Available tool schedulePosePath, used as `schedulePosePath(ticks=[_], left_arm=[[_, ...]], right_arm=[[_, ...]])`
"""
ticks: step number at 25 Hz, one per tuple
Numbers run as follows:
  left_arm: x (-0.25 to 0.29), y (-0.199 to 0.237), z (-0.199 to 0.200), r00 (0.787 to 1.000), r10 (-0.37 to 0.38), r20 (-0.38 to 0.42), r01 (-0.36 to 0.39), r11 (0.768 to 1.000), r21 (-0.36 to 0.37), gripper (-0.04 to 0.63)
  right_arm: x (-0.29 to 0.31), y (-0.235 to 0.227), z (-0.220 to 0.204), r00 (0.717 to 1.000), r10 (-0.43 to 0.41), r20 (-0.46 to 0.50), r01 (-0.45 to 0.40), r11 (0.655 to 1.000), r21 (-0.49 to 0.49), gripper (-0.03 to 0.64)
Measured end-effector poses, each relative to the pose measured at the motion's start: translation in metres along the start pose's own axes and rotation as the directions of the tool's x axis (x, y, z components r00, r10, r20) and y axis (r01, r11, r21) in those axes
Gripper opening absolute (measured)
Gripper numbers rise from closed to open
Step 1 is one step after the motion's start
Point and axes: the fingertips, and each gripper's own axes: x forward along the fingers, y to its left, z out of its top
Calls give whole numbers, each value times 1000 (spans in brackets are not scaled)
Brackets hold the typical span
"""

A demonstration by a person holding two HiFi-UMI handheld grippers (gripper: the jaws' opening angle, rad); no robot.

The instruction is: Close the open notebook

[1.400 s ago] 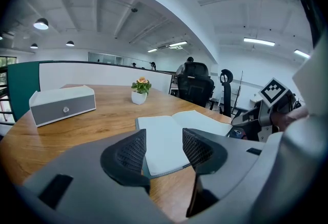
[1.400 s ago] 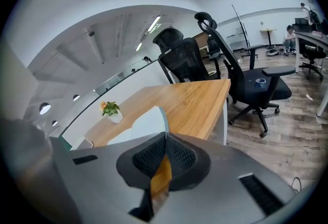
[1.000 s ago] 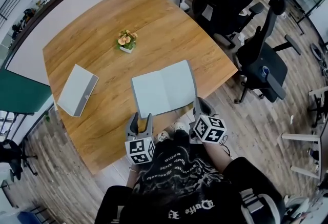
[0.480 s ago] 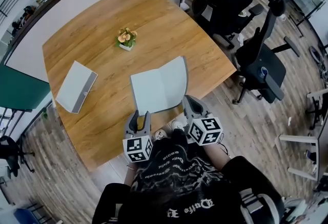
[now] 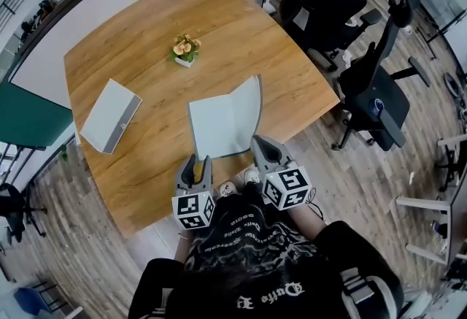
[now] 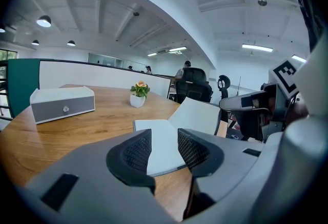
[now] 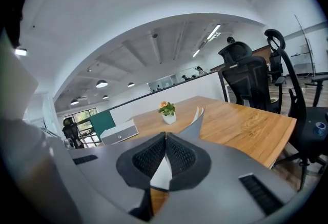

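Pinching the raised right cover (image 5: 249, 102) near its front corner in my right gripper (image 5: 257, 144), I judge the notebook (image 5: 215, 126), at the table's (image 5: 146, 40) near edge, light, thin and floppy.

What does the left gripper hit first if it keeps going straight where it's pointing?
Likely the notebook: its flat left page lies dead ahead of the left gripper, whose jaws have just been closing, with nothing pinched between them. Depth is unclear.
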Motion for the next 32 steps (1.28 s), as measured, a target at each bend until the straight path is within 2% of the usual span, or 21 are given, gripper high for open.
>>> schedulePosePath(ticks=[8, 17, 26, 32], left_arm=[[-9, 9, 1, 999, 31, 16, -30, 999, -27, 181], [-22, 23, -1, 996, 87, 28, -85, 994, -65, 181], [-34, 39, -2, 987, 157, 30, -154, 983, -101, 181], [-41, 49, -4, 980, 198, 27, -194, 974, -116, 181]], right_arm=[[3, 18, 0, 999, 51, -4, -51, 998, -47, 12], [9, 47, -4, 988, 150, -35, -153, 980, -123, 12], [20, 77, -11, 960, 263, -94, -276, 945, -176, 12], [29, 96, -21, 932, 331, -148, -355, 915, -194, 12]])
